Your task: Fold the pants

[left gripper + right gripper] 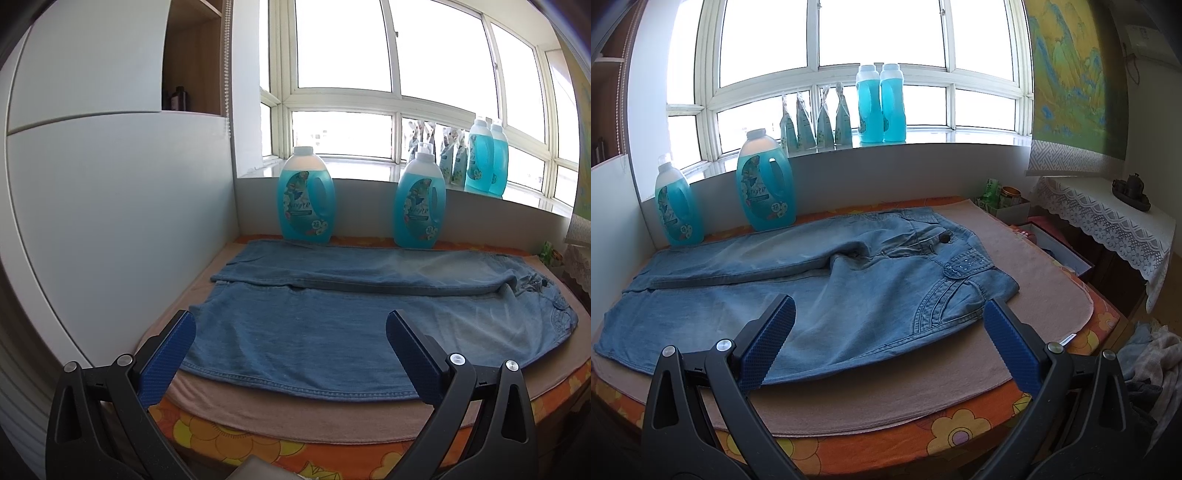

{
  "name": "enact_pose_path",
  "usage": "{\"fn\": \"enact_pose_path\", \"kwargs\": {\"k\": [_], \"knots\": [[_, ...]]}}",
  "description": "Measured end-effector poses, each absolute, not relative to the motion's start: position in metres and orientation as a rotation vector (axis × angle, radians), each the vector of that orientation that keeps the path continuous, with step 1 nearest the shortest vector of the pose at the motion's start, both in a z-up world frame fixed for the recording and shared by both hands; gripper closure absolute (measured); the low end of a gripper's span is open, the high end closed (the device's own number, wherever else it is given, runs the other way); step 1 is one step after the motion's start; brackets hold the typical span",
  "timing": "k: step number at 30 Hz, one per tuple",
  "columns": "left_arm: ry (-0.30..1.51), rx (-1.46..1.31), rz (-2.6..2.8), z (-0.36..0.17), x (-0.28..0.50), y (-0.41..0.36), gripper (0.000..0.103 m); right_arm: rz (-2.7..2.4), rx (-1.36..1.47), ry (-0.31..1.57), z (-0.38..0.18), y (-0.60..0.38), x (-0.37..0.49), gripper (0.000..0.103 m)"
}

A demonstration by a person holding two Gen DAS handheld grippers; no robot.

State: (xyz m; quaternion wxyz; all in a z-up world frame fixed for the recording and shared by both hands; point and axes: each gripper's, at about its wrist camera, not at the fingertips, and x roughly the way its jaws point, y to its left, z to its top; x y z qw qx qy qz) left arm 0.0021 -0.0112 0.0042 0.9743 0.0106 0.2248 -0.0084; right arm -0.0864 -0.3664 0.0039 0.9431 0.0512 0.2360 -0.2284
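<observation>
Denim, pale blue and washed thin, covers most of the beige mat (1015,266) in front of me: the jeans (820,295) lie flat and lengthwise on it, waistband toward the mat's right end, leg hems toward its left end by the white cabinet wall (110,221). The far leg is folded partly over the near one, and its edge runs close to the back edge of the surface, just in front of two blue detergent bottles (306,195) standing against the low white ledge. My left gripper (291,354) hovers low over the front edge, tilted slightly down, its blue ribbed fingers (170,358) spread wide and holding nothing; between them I see the near leg's lower hem. My right gripper (886,341) hangs at the same height further right, also spread wide and empty, its right finger just off the waistband's near corner with the stitched pocket (945,302). The mat rests on an orange flowered tablecloth (960,432) that shows along the front edge.
</observation>
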Motion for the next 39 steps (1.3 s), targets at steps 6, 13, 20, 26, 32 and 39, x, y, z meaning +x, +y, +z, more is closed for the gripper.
{"fn": "enact_pose_path", "kwargs": {"k": [6, 13, 20, 26, 32, 39], "knots": [[0.459, 0.025, -0.015, 0.003, 0.005, -0.012, 0.001, -0.458, 0.102, 0.484, -0.003, -0.364, -0.087, 0.0], [0.464, 0.038, -0.008, -0.001, 0.011, -0.013, 0.001, -0.446, 0.102, 0.499, -0.012, -0.36, -0.08, 0.0], [0.492, 0.029, -0.018, -0.01, 0.024, -0.01, 0.002, -0.42, 0.095, 0.519, -0.009, -0.36, -0.066, 0.0], [0.509, 0.012, -0.026, -0.016, 0.042, 0.002, 0.009, -0.337, 0.066, 0.531, -0.003, -0.357, -0.043, 0.0], [0.491, 0.012, -0.021, -0.015, 0.069, 0.022, 0.01, -0.239, -0.008, 0.55, 0.01, -0.347, 0.005, 0.0], [0.514, 0.019, -0.019, -0.013, 0.112, 0.042, 0.023, -0.131, -0.13, 0.543, 0.02, -0.327, 0.069, 0.0]]}}
